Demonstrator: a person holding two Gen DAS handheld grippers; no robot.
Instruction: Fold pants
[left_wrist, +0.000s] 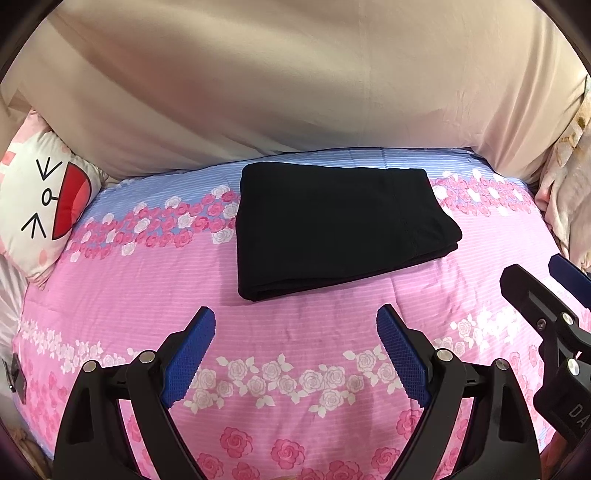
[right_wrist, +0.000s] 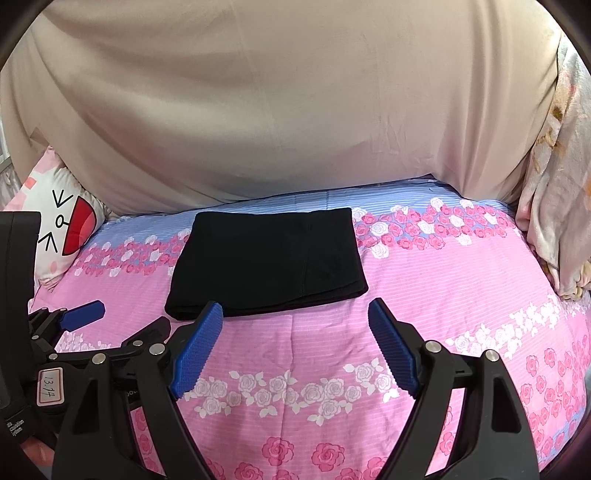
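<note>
The black pants (left_wrist: 340, 225) lie folded into a flat, layered rectangle on my bed (left_wrist: 147, 288), toward its far edge, just short of the beige sheet (left_wrist: 295, 92) hanging behind it. My left gripper (left_wrist: 295, 325) hangs over the pink flowered cover near the bed's front edge, jaws spread wide with nothing between them, clear of the pants. My right gripper (right_wrist: 295, 314) is beside it, equally wide and empty; its left finger (right_wrist: 201, 343) overlaps the near edge of the pants in view, though I think it floats above. A cartoon pillow (left_wrist: 40, 206) sits at the far left corner.
</note>
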